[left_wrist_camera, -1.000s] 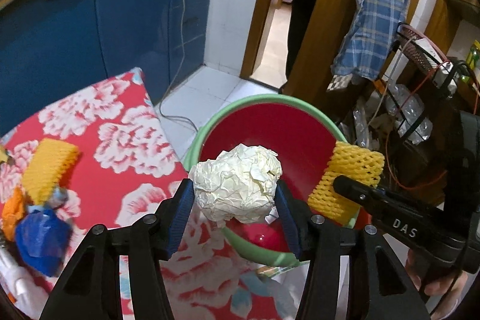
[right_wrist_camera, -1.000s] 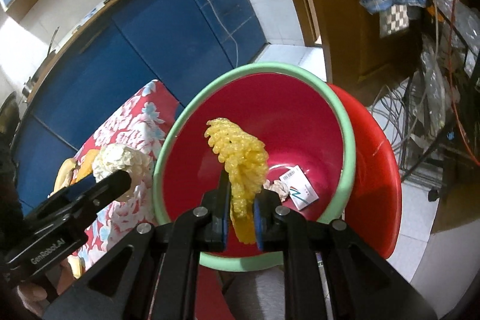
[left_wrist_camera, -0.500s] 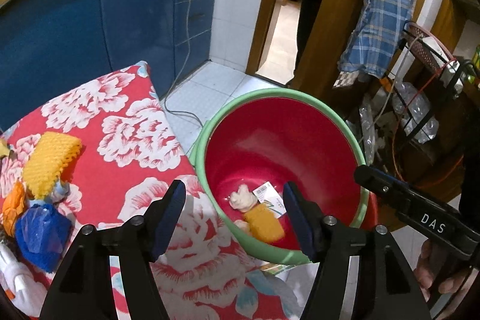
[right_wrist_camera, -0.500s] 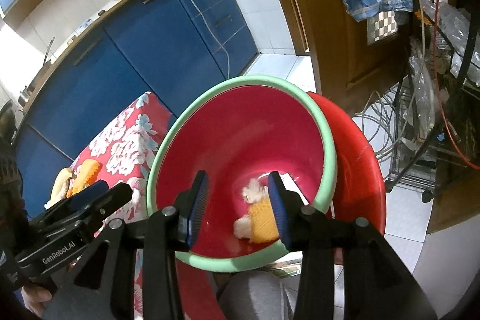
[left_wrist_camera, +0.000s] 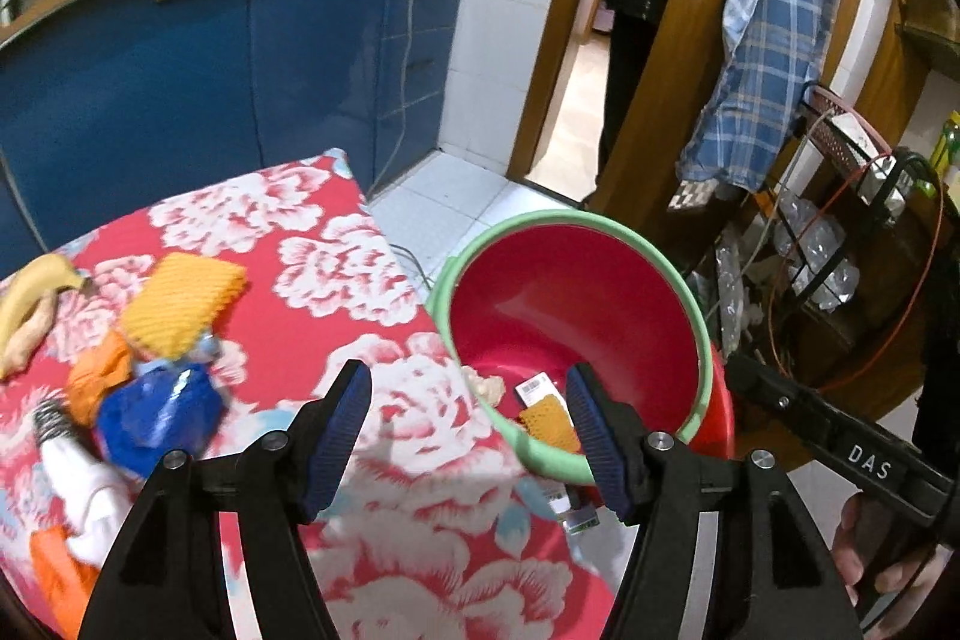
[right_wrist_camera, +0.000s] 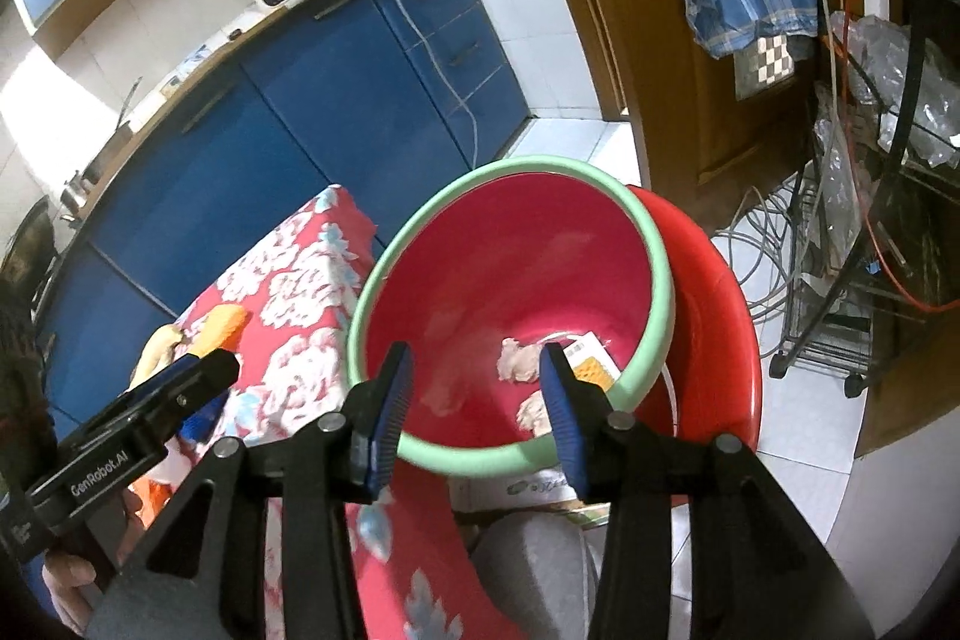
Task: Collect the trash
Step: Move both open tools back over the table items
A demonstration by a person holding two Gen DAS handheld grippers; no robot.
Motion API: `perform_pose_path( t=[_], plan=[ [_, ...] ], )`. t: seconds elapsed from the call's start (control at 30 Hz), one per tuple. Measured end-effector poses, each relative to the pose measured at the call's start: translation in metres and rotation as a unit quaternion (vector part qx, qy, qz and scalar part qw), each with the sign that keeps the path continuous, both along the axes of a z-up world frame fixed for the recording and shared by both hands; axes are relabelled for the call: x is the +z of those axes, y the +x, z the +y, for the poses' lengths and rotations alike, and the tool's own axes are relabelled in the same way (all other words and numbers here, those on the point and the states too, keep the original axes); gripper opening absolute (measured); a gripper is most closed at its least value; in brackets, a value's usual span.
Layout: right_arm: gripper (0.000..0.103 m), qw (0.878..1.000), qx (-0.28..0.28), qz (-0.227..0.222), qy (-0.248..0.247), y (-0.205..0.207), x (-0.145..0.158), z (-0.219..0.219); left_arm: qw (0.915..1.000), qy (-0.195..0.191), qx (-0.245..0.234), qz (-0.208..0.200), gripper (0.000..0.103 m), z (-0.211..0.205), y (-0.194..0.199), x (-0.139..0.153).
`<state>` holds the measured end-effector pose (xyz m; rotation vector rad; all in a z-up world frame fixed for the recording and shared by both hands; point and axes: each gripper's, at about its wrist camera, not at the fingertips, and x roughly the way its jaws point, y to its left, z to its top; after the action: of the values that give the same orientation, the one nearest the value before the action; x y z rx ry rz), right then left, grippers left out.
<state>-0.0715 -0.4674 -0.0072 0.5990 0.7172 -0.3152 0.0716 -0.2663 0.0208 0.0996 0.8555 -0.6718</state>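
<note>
Two claws, left claw (left_wrist_camera: pixel 468 424) and right claw (right_wrist_camera: pixel 474 409), both gaping, empty (right just widening). In red bucket (right_wrist_camera: pixel 657 274): one yellow foam net (right_wrist_camera: pixel 591 370), two paper wads (right_wrist_camera: pixel 519 361). One foam net (left_wrist_camera: pixel 180 304) on worktop (left_wrist_camera: pixel 336 268).

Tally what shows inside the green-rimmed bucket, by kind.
Paper wads: 2
Foam net: 1
Barcode card: 1
Total: 4 visible; the right gripper's finger hides part of the bottom.

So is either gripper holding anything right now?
No. The left gripper and right gripper are both open and empty above the bucket.
</note>
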Motion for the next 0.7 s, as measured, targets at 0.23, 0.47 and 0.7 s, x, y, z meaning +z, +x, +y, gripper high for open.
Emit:
perform_pose_path(
  t=[0.23,0.47,0.7],
  plan=[
    [0.051,0.999,0.034,-0.009,-0.006,-0.008,0.012,0.036,0.9995,0.008,0.029,0.007,0.069,0.038,-0.011,0.008],
    [0.053,0.997,0.072,-0.014,-0.005,-0.007,0.015,0.070,0.9976,0.015,0.068,0.005,0.069,0.082,-0.024,0.013],
    [0.053,0.994,0.107,-0.014,-0.006,-0.002,0.015,0.101,0.9935,0.018,0.113,0.002,0.069,0.128,-0.028,0.013]
  ],
)
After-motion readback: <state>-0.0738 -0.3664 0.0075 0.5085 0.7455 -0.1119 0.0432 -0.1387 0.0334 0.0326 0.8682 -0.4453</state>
